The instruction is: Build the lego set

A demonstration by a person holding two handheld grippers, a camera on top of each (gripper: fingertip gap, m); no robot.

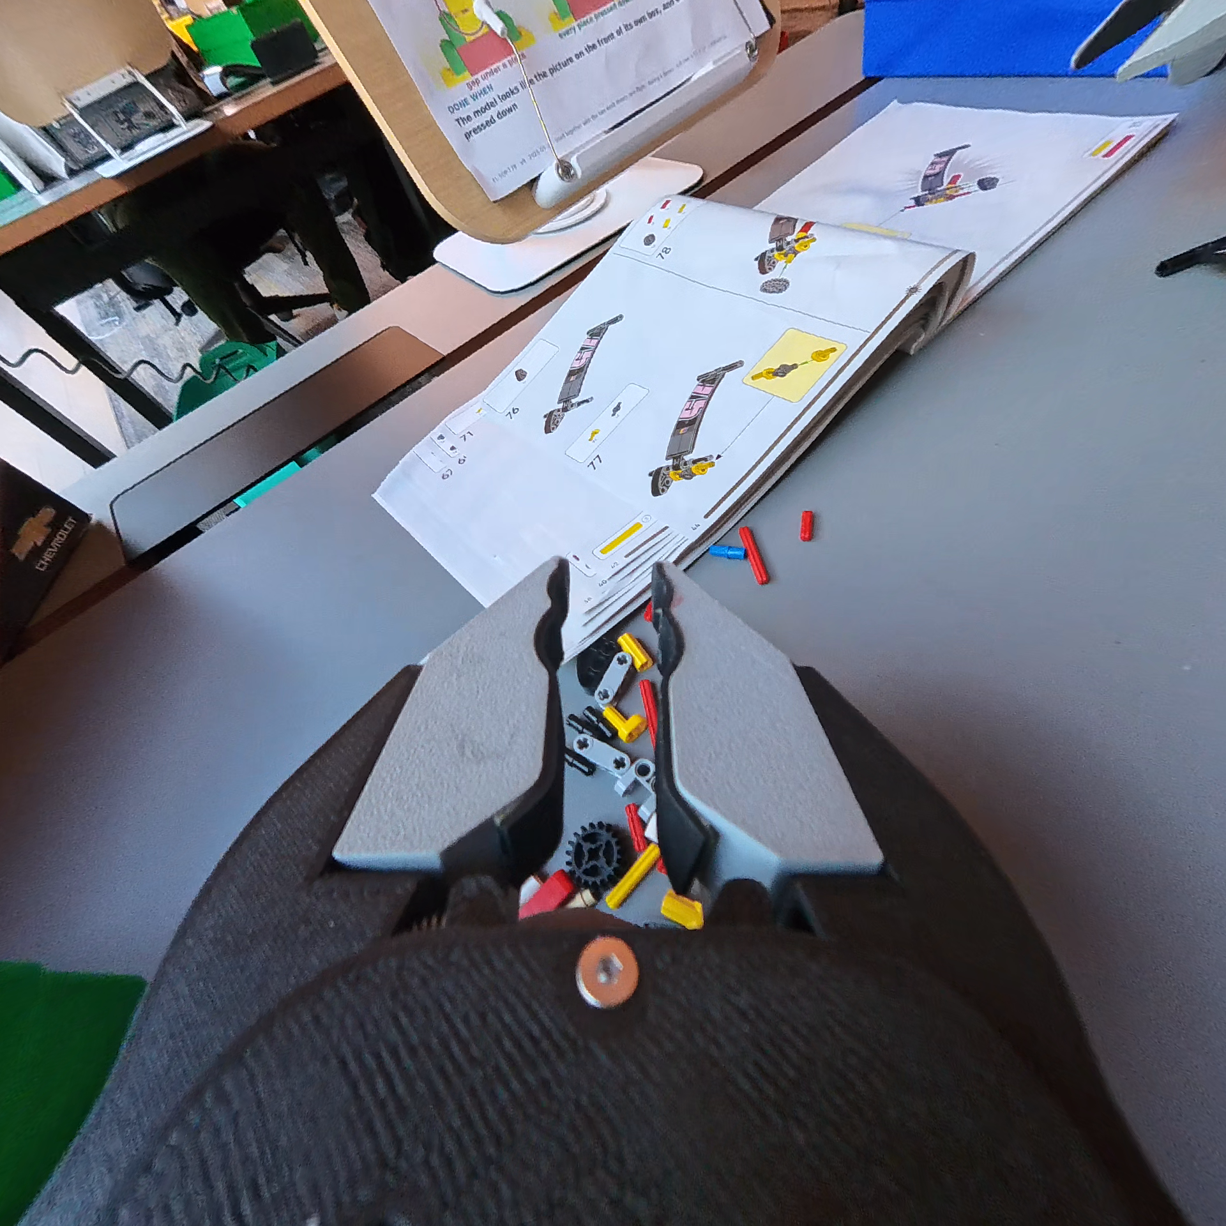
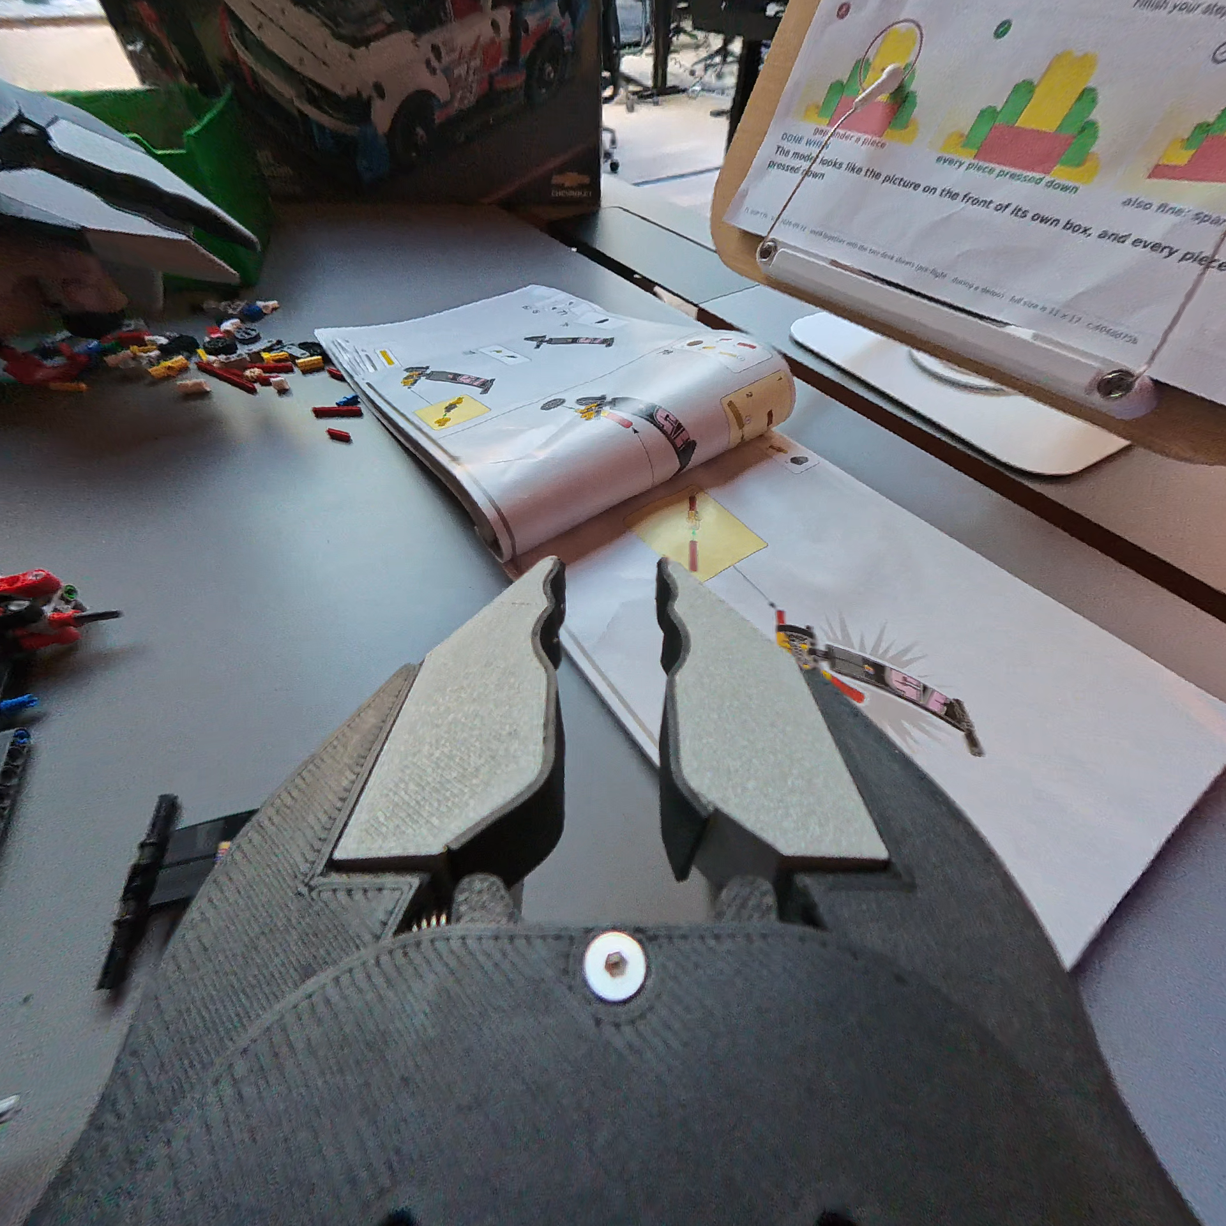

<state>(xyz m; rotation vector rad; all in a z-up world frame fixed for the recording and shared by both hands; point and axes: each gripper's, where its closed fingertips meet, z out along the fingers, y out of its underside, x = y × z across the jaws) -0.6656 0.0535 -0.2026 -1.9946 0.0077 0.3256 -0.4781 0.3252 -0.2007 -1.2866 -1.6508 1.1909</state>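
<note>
The left gripper (image 1: 610,584) hangs with jaws apart and empty over the loose small parts (image 1: 617,730) at the near corner of the open instruction booklet (image 1: 663,398). The right gripper (image 2: 610,584), likewise apart and empty, hovers over the booklet's flat page by its near edge. For a clean pick, centre one part between the pads before closing.

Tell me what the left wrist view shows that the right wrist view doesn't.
Only the left wrist view: the left hand-held gripper from close up, open over loose building pieces, including a black gear and a yellow connector, beside the booklet's corner.

Only the right wrist view: the right hand-held gripper, open and holding nothing above the booklet's flat right page, a red part-built model, and a dark box picturing a car.

Both: the open instruction booklet, the grey table, and the stand holding a printed sheet.
</note>
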